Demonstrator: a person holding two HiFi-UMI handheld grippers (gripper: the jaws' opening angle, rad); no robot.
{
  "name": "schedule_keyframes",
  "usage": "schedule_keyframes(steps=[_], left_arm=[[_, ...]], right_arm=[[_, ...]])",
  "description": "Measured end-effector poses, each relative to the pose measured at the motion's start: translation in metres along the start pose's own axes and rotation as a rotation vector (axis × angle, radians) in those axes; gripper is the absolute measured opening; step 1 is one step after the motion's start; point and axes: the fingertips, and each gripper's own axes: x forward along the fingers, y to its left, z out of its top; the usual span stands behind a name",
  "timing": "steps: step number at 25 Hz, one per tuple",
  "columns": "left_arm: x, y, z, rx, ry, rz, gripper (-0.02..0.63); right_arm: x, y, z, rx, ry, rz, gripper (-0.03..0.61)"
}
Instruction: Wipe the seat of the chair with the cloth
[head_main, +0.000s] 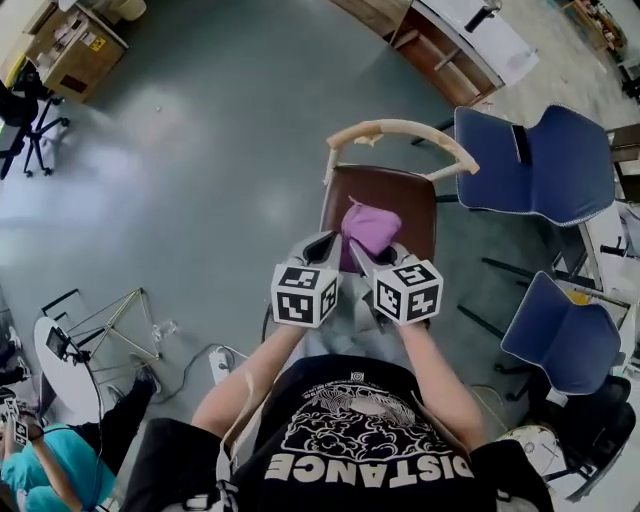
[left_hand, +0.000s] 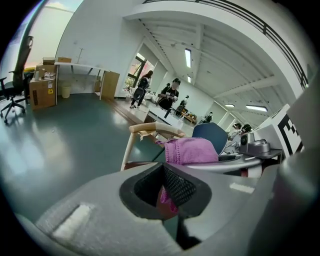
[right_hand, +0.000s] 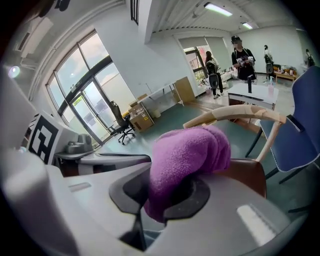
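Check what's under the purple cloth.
Brown chair seat lies below the purple cloth, which the right tool clamps. The seat patch directly beneath is covered; contact can't be told.

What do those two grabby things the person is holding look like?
Both the left gripper and right gripper are grey with dark linings inside. Each carries a white cube with black square markers. The T-shirt is black, short-sleeved, with white print.

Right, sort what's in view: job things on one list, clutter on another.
Job: purple cloth, held in the right gripper; brown chair seat.
Lying about: blue chairs, power strip on the floor, cardboard box.
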Motion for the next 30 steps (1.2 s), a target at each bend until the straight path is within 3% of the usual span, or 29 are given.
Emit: schedule_keyframes(steps=[6,12,20,30], left_arm=[[0.045,0.039,0.003,-0.025,0.027,0.018,-0.002],[0.09,0.072,-0.022,-0.087,0.056,0.035,-0.002],[0.139,0.095,-0.059,-0.128,0.097,0.1,0.0],[0.182,0.12,-0.078,-0.13,0.08,0.141,0.002]], right_arm=[[0.062,-0.029,0.004,0.007,0.053,0.005,0.061],[0.121,-0.078,-0.022,0.031,0.11,-0.018,0.063],[0.196,-0.129,-0.051,0.083,0.145,0.04,0.063],[0.256,-0.158,-0.077,0.104,0.156,0.101,0.063]])
